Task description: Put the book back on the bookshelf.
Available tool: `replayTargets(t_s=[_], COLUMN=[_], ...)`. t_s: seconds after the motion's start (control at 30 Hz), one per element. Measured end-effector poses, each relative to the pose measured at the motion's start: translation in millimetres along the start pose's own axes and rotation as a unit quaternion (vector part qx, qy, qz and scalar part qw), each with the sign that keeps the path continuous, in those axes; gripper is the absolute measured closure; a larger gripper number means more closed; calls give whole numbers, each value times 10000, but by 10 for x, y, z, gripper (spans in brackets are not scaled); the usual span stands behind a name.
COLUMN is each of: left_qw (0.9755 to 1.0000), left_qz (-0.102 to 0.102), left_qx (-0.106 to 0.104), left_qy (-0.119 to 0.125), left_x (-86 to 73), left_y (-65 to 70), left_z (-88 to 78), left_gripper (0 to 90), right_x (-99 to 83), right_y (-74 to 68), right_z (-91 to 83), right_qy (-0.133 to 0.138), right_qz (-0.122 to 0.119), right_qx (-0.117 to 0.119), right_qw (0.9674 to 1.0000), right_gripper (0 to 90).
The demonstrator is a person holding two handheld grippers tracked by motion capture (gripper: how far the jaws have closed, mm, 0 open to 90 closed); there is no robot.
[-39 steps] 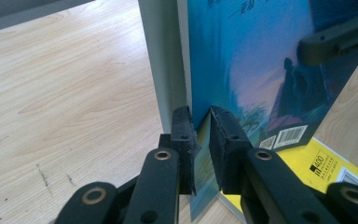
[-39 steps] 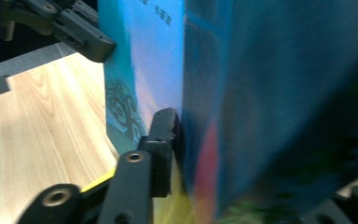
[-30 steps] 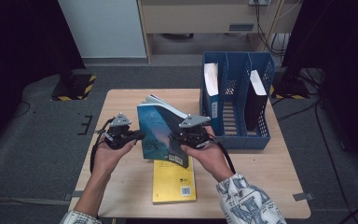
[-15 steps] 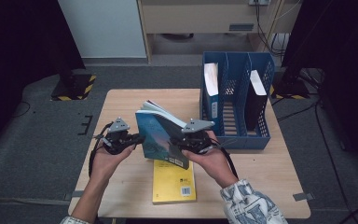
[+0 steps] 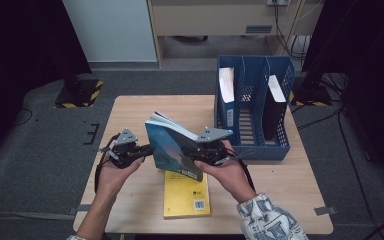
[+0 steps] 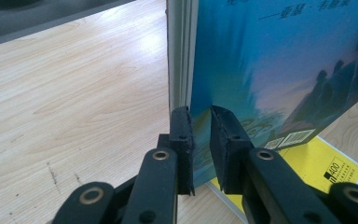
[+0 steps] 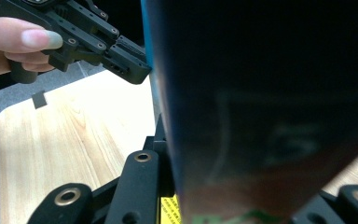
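The left gripper has its jaws clamped on the lower edge of a blue book, one pad on the cover and the other on the page side. The right gripper is clamped on the same book from the opposite edge; the cover looms dark and close there, with one jaw showing beside it and the other mostly hidden behind it. In the high view the two grippers, left and right, hold the book between them above the table, tilted, with its pages fanned a little at the top. Directly below it a yellow book lies flat near the table's front edge. Farther right, a blue file rack stands on the table with a white-edged folder in its left slot and a dark one in its right slot.
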State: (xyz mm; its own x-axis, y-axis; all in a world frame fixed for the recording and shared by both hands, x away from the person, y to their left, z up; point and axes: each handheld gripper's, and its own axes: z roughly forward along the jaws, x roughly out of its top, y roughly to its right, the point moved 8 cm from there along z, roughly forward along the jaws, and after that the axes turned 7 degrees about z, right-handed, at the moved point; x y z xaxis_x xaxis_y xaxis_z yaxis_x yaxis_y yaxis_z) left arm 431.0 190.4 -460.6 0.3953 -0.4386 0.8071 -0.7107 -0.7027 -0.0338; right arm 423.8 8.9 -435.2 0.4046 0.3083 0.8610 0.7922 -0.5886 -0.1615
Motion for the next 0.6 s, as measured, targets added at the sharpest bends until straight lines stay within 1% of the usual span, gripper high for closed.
replayTargets(t_s=[0.1, 0.2, 0.27, 0.33, 0.37, 0.4, 0.47, 0.5, 0.57, 0.6], left_qw=[10000, 9999, 9997, 9996, 9993, 9992, 9989, 9989, 9984, 9979], left_qz=[-32, -27, -31, 29, 61, 56, 3, 3, -99, -135], left_qx=[25, 133, 229, 289, 354, 376, 455, 455, 532, 593], left_qy=[39, 64, 61, -22, -74, -95, -123, -123, -144, -204], left_x=[-25, -94, -174, -291, -363, -424, -533, -533, -701, -784], left_y=[6, 19, 36, 68, 80, 92, 97, 97, 96, 75], left_z=[-5, -26, -36, -32, -28, -22, -16, -16, 1, 18], left_gripper=[779, 728, 673, 653, 630, 594, 545, 515, 507, 492], right_x=[2, 3, 2, 2, 3, 3, 0, 0, -1, -1], right_y=[-5, -7, -6, -5, -8, -11, -17, -17, -22, -23], right_z=[-6, -6, -7, -8, -8, -9, -12, -12, -14, -16], right_qy=[0, 6, 6, 15, 16, 12, 14, 14, 59, 71], right_qz=[10, 19, 14, 18, 15, 1, -9, -9, 21, 43], right_qx=[31, 27, 19, 24, 25, 29, 47, 47, 73, 77], right_qw=[10000, 10000, 10000, 10000, 10000, 10000, 10000, 10000, 10000, 9999], right_gripper=[715, 716, 716, 717, 718, 717, 715, 715, 709, 707])
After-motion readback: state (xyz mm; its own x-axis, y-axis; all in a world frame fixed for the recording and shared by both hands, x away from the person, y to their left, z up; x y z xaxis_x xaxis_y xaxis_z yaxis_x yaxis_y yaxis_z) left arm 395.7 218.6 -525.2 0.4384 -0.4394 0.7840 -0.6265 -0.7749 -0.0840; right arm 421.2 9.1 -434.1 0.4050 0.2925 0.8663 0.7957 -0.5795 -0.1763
